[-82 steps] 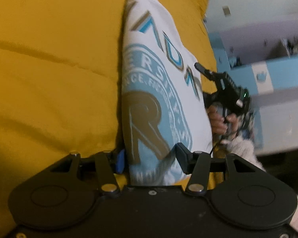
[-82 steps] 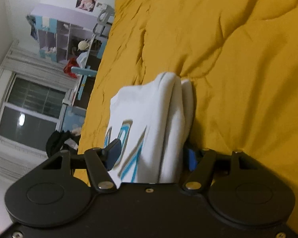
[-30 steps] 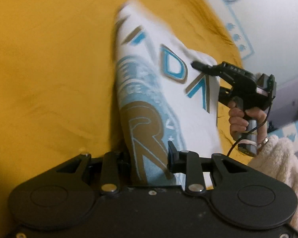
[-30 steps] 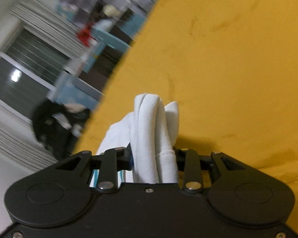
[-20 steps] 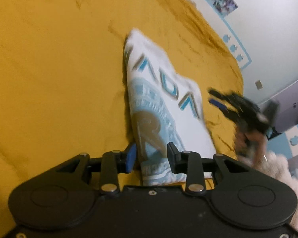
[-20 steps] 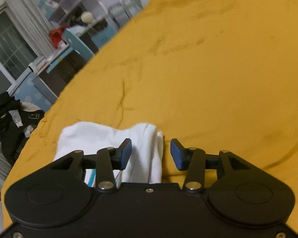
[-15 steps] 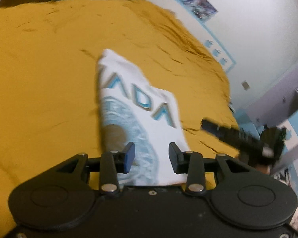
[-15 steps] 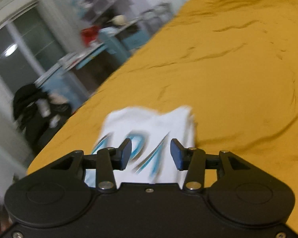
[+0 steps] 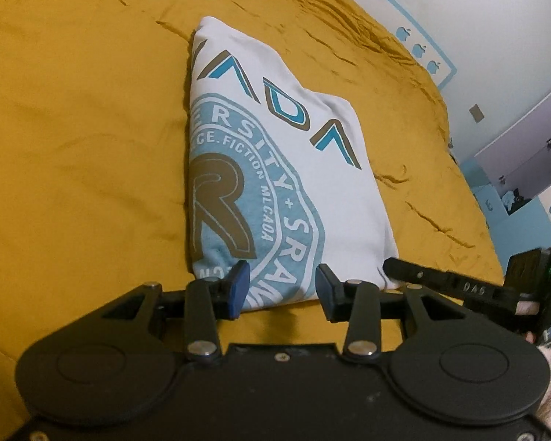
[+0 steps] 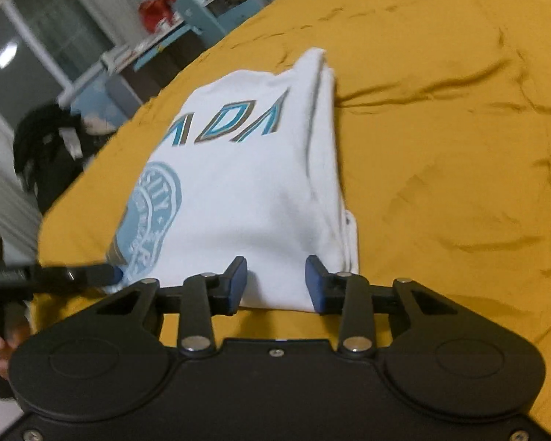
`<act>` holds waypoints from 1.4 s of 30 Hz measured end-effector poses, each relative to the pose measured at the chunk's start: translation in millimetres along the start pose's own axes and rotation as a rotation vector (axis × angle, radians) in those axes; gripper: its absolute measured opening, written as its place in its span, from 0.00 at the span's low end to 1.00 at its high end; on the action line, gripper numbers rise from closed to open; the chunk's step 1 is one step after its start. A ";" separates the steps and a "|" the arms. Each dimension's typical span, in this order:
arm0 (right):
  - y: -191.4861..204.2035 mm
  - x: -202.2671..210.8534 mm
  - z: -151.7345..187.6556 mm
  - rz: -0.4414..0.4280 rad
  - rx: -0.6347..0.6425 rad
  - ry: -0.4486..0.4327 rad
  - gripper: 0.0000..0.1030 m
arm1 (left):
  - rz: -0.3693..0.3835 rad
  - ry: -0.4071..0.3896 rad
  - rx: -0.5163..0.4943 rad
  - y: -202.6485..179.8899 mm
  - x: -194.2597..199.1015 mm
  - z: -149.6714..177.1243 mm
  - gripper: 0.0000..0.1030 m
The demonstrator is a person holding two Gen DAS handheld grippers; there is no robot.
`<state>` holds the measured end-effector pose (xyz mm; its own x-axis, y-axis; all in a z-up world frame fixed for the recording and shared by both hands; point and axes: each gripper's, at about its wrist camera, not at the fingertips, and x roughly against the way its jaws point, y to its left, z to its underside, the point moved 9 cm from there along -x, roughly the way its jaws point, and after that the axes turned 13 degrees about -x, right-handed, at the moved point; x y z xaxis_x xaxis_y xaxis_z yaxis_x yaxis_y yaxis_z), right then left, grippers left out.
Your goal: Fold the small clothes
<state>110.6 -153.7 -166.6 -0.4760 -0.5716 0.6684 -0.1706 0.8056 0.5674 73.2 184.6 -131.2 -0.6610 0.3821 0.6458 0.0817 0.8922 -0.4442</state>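
Both grippers have released the folded white shirt [image 9: 275, 169] and backed off. Your left gripper [image 9: 281, 288], jaws just opening, and right gripper [image 10: 275, 281], jaws just closing, hold nothing. Ahead of both, it lies on the yellow bed [image 9: 73, 147].

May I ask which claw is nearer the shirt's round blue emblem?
Left. The left claw, jaws just opening and empty, sits at the near edge of the emblem; the right claw, just closing and empty, faces the shirt beside it.
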 end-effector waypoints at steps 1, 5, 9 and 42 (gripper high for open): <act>0.3 0.2 -1.9 0.006 -0.004 0.004 0.33 | 0.001 0.004 0.001 0.0 0.1 -0.8 0.41; 29.0 16.6 -0.4 -0.002 0.035 -0.026 0.36 | 0.059 -0.020 0.024 -3.3 21.7 -26.9 0.39; 85.8 23.9 10.7 -0.098 0.172 -0.036 0.37 | 0.046 -0.120 0.042 25.6 34.9 -82.2 0.41; 140.2 -43.8 80.3 -0.136 0.251 0.124 0.38 | -0.021 -0.177 0.354 175.2 -133.6 -229.4 0.22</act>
<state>38.2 -3.1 -155.0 -0.3275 -0.6791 0.6569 -0.4409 0.7248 0.5295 346.9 345.1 -152.9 -0.7806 0.2897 0.5539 -0.1749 0.7495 -0.6385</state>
